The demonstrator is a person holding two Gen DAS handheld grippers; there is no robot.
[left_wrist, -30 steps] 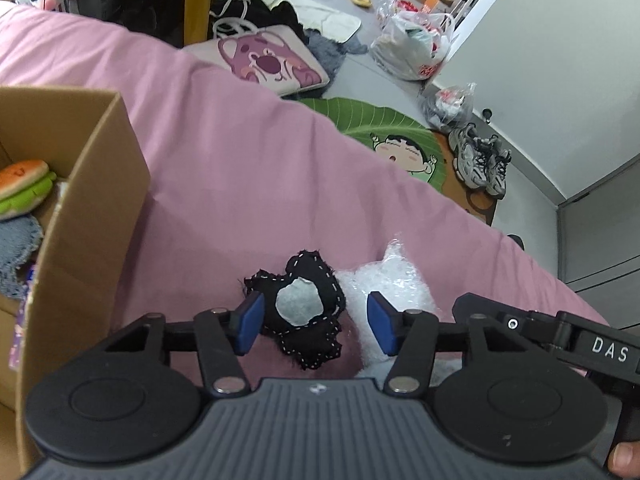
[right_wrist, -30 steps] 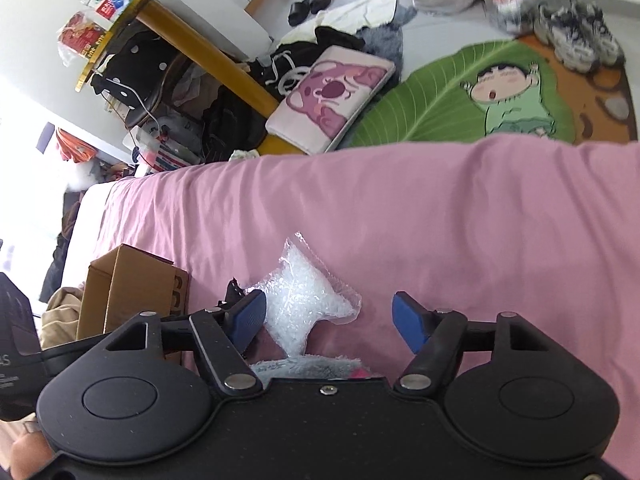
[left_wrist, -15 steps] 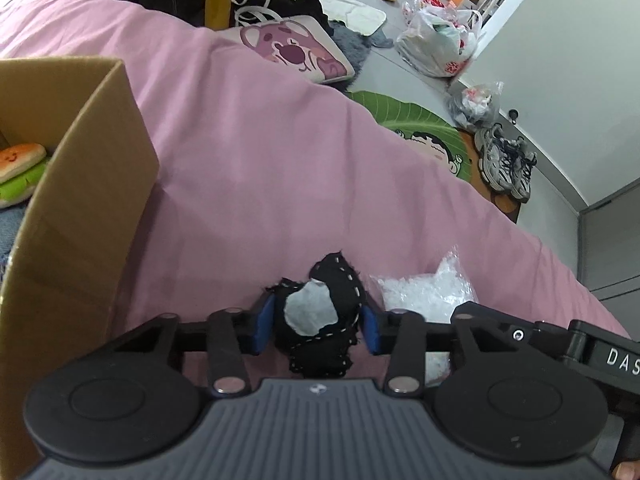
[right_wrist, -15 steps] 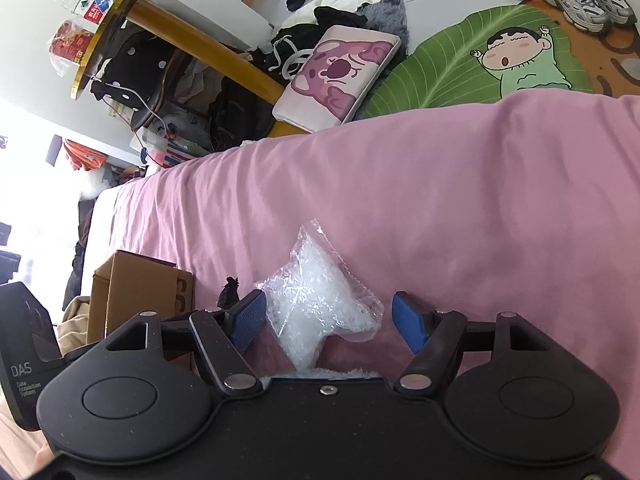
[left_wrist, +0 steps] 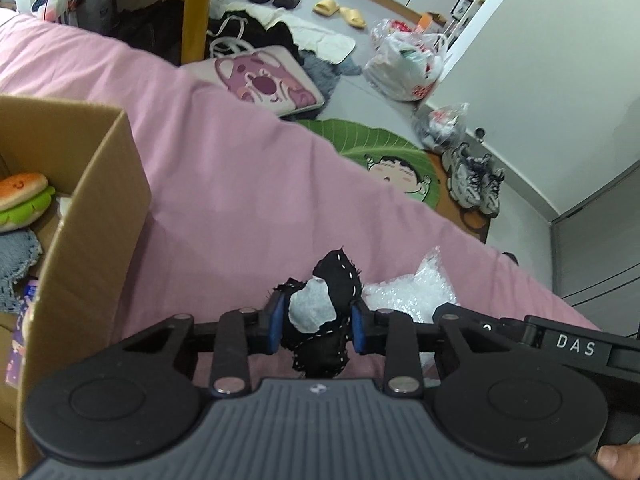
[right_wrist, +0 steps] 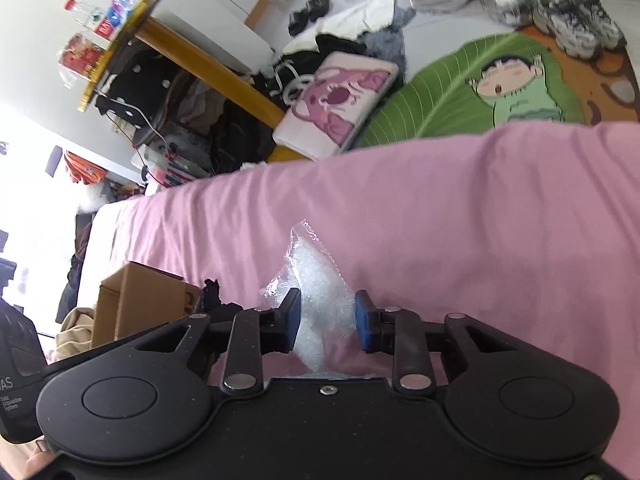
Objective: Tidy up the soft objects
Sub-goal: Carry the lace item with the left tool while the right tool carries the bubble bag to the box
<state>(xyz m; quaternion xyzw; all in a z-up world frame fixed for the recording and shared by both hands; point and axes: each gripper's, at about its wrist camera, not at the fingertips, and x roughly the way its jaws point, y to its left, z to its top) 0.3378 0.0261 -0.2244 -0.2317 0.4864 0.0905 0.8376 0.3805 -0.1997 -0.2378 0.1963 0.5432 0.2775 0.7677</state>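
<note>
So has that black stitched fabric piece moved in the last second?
Yes. The black stitched fabric piece has left the pink bedsheet, now clamped in the left gripper, drawn nearer the cardboard box.

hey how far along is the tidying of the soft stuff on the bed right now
Done: a burger plush and a blue knitted piece already sit in the cardboard box. In hand: the left gripper is shut on the black fabric toy; the right gripper is shut on the clear plastic bag. Left: both still need to go into the box.
</note>
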